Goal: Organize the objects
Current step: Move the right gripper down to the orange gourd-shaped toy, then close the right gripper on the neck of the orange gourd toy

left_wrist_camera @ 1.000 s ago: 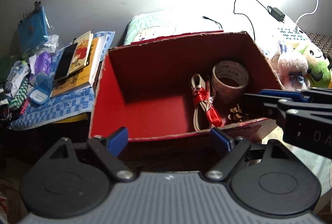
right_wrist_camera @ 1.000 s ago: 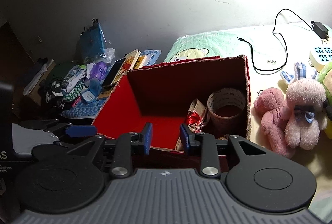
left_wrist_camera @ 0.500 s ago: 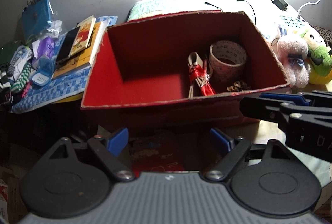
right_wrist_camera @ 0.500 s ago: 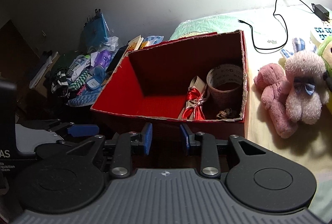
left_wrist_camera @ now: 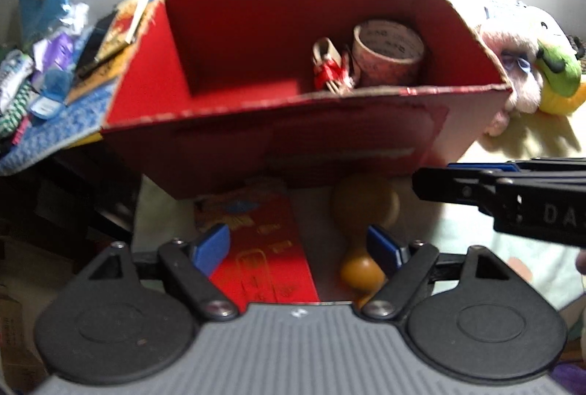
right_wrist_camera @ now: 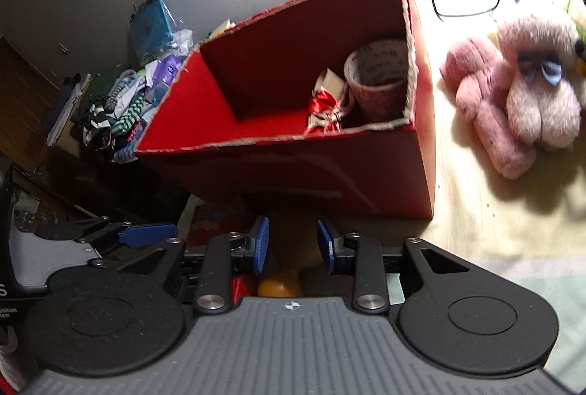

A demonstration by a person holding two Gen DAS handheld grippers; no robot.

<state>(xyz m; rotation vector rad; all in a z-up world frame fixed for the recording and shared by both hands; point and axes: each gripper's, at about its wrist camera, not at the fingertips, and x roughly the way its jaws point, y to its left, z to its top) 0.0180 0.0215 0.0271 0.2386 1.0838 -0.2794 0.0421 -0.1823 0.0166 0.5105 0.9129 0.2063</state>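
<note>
One open red cardboard box [left_wrist_camera: 293, 138] sits on the bedding. Inside it are one roll of printed packing tape [left_wrist_camera: 388, 52] and one pale bundle tied with red ribbon [left_wrist_camera: 329, 69]. In front lie one flat red packet with gold print [left_wrist_camera: 263, 248] and one orange-brown wooden gourd-shaped object [left_wrist_camera: 362, 211]. Beside the box are two pink plush toys [right_wrist_camera: 512, 94] (a third, green and yellow [left_wrist_camera: 556, 72], shows in the left view). Two black cables cross the bedding behind.

Bedroom: plush toys [right_wrist_camera: 520, 102], clothes pile [right_wrist_camera: 110, 109]
</note>
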